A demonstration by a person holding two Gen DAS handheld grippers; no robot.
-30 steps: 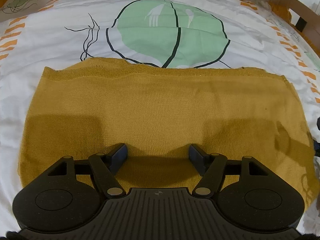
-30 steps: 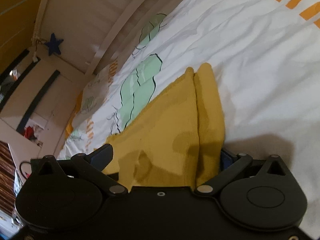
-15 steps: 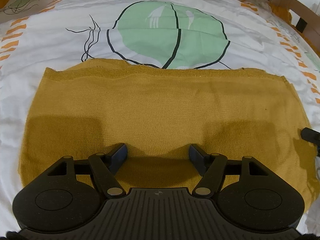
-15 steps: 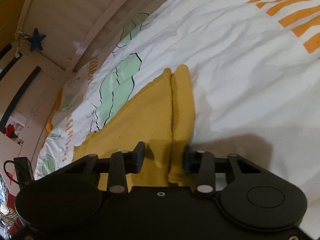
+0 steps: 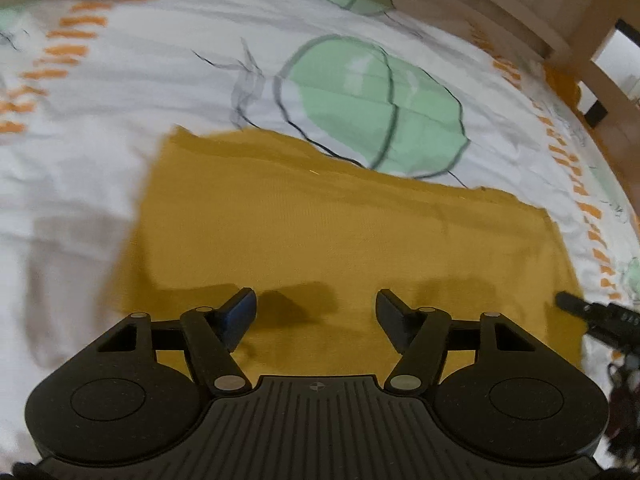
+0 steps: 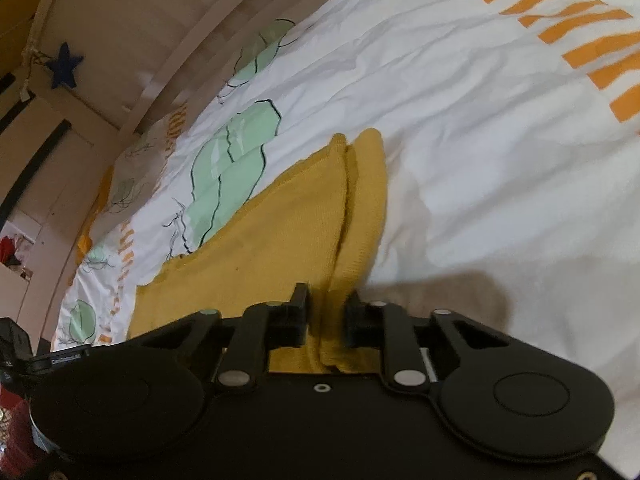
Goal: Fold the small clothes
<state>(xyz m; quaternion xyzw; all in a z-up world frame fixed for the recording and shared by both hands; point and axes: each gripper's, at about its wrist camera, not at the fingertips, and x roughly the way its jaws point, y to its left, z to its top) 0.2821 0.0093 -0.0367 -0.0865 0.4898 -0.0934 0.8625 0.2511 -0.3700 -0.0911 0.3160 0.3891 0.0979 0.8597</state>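
Mustard knit (image 6: 280, 232) in right tool (image 6: 326, 312)

I'm working in a child's bedroom: a bed (image 6: 460, 92) with printed sheet, wooden rail (image 5: 520, 8), a blue star (image 6: 64, 66) far left.

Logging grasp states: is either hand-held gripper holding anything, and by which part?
Right hand-held gripper is shut on the mustard knit garment, pinching its folded side edge. Left hand-held gripper is open above the cloth, holding nothing.
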